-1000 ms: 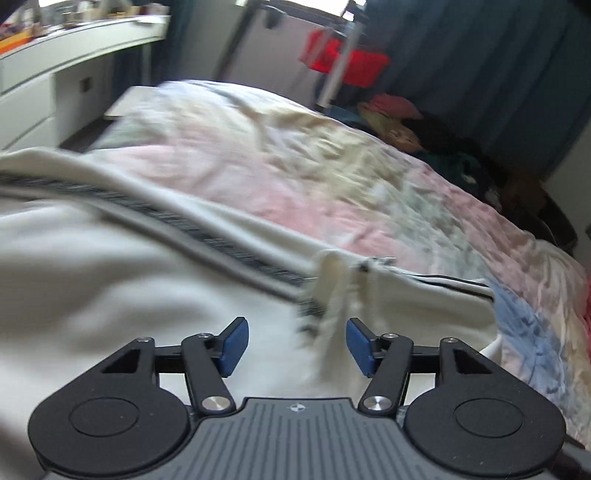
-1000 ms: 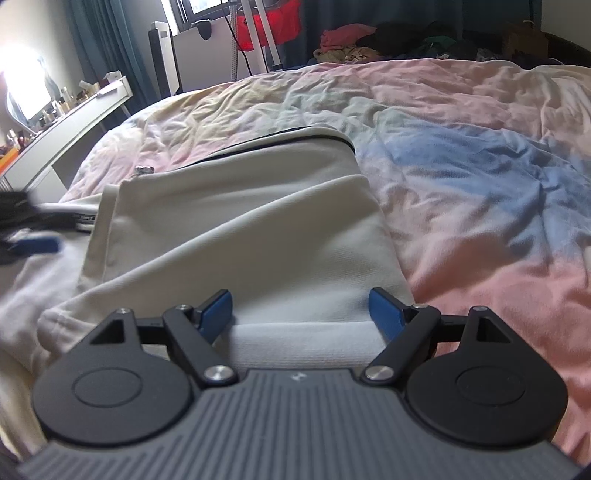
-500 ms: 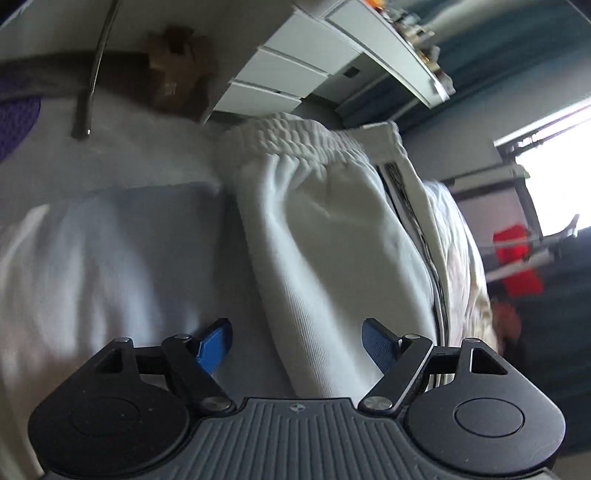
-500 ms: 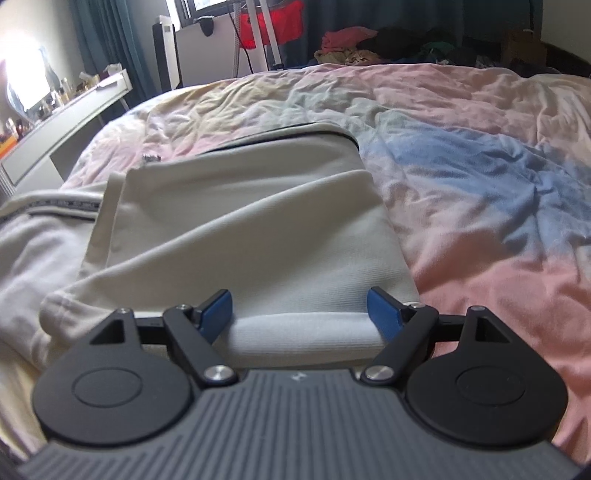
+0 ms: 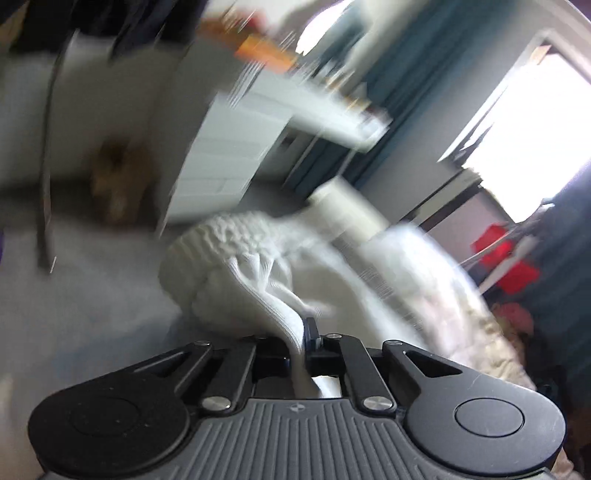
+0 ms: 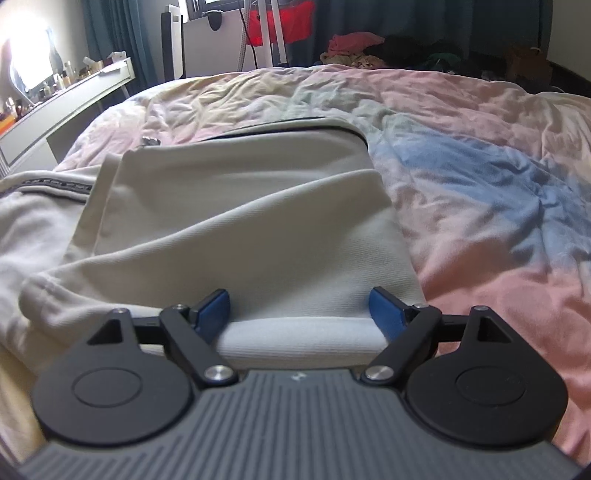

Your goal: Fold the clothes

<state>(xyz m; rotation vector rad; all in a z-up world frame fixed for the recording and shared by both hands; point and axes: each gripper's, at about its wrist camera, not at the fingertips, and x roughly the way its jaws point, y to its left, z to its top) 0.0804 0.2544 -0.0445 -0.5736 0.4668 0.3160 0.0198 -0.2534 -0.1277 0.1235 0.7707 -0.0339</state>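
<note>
A cream pair of track trousers (image 6: 236,221) with a dark side stripe lies partly folded on the bed. In the right wrist view its folded edge sits between the blue pads of my right gripper (image 6: 301,312), which stands open and low over the cloth. In the blurred left wrist view my left gripper (image 5: 304,334) is shut on a bunched strip of the trousers (image 5: 258,273) near the ribbed elastic waistband (image 5: 221,236), and the cloth is pulled up from the bed edge.
A pastel pink, blue and yellow duvet (image 6: 480,184) covers the bed. A white dresser (image 6: 62,107) with bottles stands at the left. A pile of clothes (image 6: 354,48) and a red item on a rack (image 6: 280,22) lie beyond the bed.
My left gripper closed on the trousers near the waistband and swung sharply, blurring its view. The right gripper stayed open and barely moved.
</note>
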